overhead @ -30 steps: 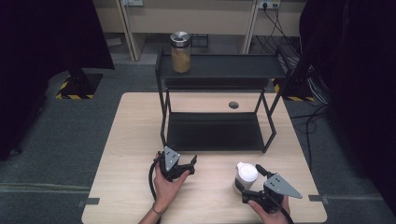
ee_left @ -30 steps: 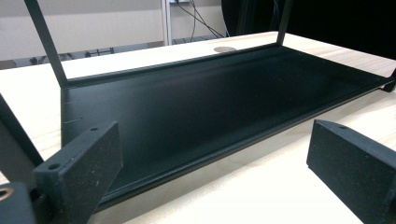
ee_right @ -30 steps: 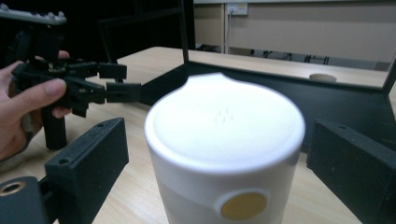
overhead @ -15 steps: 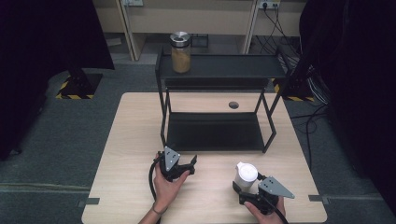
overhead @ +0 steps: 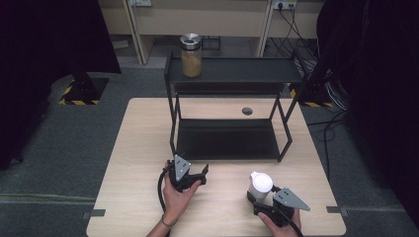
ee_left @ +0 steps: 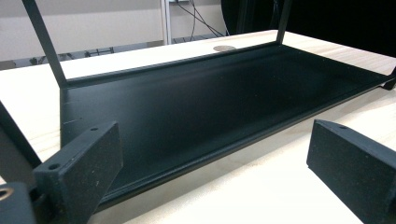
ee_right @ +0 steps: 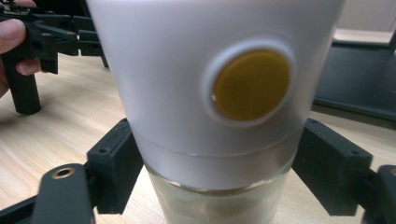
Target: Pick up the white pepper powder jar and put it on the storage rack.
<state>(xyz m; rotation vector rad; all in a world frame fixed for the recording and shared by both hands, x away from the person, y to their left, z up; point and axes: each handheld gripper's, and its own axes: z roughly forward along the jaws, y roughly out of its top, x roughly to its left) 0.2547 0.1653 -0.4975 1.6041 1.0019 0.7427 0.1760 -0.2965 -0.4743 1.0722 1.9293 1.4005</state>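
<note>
A jar with a white lid [overhead: 260,182] stands on the wooden table [overhead: 143,133] near the front right. My right gripper [overhead: 258,198] is around its lower part. In the right gripper view the jar [ee_right: 187,93], with a yellow disc on its lid, sits between the two black pads [ee_right: 116,168]; the jaws have just been closing and both pads touch it. My left gripper [overhead: 202,173] rests at the front middle, held by a hand. It stands open with nothing in it [ee_left: 210,186] and faces the rack's lower shelf [ee_left: 210,93].
A black two-level metal rack [overhead: 232,73] stands in the middle of the table. A second jar [overhead: 190,55] with a metal lid and tan contents is on its top shelf at the left. A round hole [overhead: 247,111] lies in the tabletop behind the rack.
The right gripper's jaws have closed in on the white-lidded jar. The left gripper has stayed where it was.
</note>
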